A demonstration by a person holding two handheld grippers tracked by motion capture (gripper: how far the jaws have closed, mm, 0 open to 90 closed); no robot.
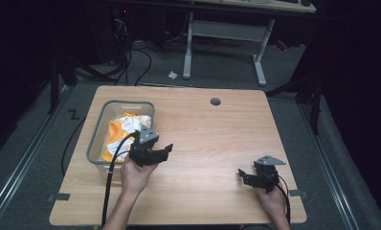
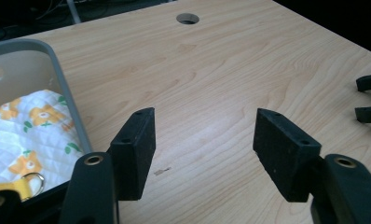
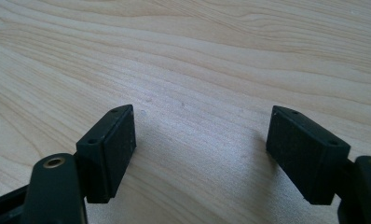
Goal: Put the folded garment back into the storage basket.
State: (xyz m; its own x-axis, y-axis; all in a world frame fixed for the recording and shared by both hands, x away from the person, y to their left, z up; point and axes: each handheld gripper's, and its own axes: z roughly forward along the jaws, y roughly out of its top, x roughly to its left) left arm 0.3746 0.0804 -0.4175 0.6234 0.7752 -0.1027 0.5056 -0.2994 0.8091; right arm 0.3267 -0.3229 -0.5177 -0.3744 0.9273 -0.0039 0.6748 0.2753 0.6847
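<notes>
While both grippers sit low over the bench [image 1: 203, 143], neither one has hold of anything. Left gripper [image 1: 165, 149] has its jaws spread a fair way apart with just bare wood between them, same story in its own view [image 2: 204, 140]. Right next to it, on its left side, is the grey bin [image 1: 95, 143], close enough that the gripper body nearly overlaps the rim. Inside the bin is a quilted cloth [image 2: 30, 130], white with orange flowers, plus a yellow strap [image 2: 9, 190] with a metal ring at the near corner. Right gripper [image 1: 243, 176] is well apart from the left one, jaws also gaping wide over empty wood [image 3: 200, 149]. Its two jaw tips poke into the left gripper view at the far right edge.
</notes>
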